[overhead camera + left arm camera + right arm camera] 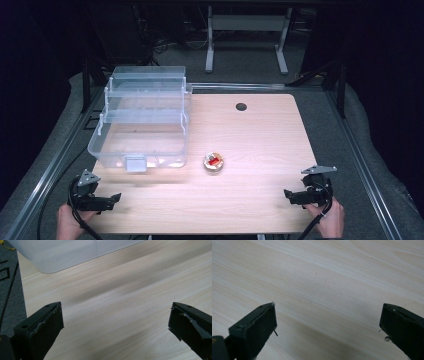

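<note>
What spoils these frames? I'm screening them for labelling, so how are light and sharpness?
High view: bright pool on the table, surroundings dark, clear box shows glare. Left gripper view: wood grain smeared, box corner soft. Right gripper view: grain sharper, shadow near the jaws.

Table [260,145] is seen in pale wood grain w/ a black hole [241,106] nr the far edge. Box [142,120] is clear plastic, colourless. Small dish [213,163] is shown w/ sth red inside. Both grippers [107,201] [295,196] are black; floor [370,130] is grey.
</note>
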`<state>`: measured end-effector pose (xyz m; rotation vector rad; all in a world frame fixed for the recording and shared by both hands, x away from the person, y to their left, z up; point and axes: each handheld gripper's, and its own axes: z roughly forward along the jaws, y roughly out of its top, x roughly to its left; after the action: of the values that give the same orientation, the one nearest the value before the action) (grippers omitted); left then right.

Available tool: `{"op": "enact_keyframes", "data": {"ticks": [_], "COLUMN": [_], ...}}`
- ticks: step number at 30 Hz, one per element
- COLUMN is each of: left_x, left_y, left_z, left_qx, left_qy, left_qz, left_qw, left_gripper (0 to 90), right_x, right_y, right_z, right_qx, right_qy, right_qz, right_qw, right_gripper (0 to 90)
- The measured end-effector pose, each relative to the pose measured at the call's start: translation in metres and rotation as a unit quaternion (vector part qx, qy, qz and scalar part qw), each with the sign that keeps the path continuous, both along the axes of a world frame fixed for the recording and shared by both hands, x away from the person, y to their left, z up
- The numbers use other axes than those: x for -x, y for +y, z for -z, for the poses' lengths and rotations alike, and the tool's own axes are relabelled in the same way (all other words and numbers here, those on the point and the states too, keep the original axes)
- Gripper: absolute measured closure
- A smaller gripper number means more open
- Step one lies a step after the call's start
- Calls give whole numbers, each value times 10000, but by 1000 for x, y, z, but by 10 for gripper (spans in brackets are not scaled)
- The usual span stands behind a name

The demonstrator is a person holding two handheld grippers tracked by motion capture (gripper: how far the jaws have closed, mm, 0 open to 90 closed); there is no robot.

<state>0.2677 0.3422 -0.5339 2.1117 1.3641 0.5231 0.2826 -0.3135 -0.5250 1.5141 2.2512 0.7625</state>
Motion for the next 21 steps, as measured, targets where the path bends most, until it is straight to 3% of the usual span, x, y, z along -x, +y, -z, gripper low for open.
{"op": "enact_keyframes", "data": {"ticks": [13, 21], "left_x": [0, 0], "left_y": [-1, -1], "left_z": [-3, -1], "left_qx": [-138, -71], "left_qy": [-28, -10], "left_qz": [-85, -136], "left_qw": [9999, 9999], "left_gripper": [0, 1], "right_x": [-9, -21], "right_y": [14, 37], "right_z": [-5, -11], "right_qx": [74, 116], "right_qy": [73, 90], "right_qz": [-155, -461], "right_qw": [9998, 9988], "right_gripper": [5, 4]}}
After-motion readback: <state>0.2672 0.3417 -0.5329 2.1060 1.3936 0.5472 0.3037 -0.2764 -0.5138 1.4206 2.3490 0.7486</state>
